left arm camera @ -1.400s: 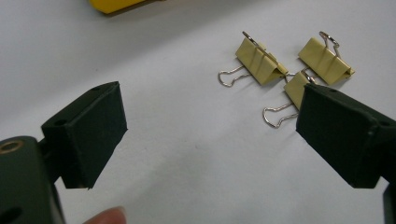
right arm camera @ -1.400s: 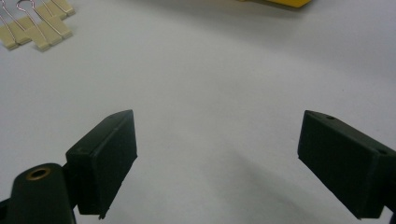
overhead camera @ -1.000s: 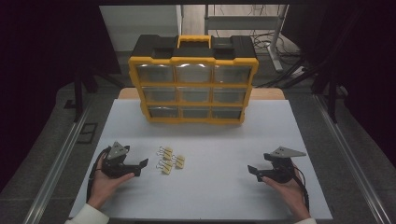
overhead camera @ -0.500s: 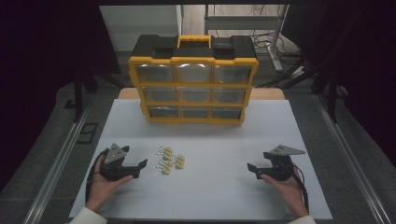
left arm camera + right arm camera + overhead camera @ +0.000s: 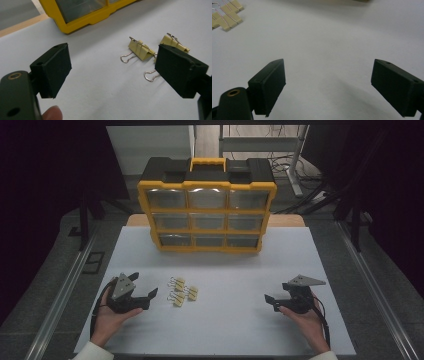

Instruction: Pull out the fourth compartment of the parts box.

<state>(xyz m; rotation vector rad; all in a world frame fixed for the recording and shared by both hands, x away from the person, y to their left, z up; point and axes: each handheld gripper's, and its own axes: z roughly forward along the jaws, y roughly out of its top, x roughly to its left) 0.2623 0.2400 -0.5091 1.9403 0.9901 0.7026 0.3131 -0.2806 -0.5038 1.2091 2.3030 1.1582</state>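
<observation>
Little has shifted since the earlier pictures: left gripper has turned a touch toward the clips, its tips now pointing right; right gripper sits where it was at the right side of the table, low over the white top.

Left gripper: jaws spread wide, nothing between them. Held in the person's left hand, near the front left edge. A fingertip shows at the bottom of the left gripper view.

Right gripper: jaws also spread wide, bare table between them. Held in the right hand, well apart from the clips.

Binder clips: small cluster of pale yellow ones with wire handles, lying on the table just right of the left gripper's tips, between the two grippers but much closer to the left. High view suggests four or so; exact count unclear. In the left gripper view one clip lies free ahead between the jaws; another is partly hidden behind the right-hand jaw, a wire loop poking out below it. In the right gripper view they lie at the far upper left corner.

Organiser box: yellow frame, black top with yellow handle, three rows of clear drawers, all shut. Stands upright at the far edge of the table, well behind the clips.
</observation>
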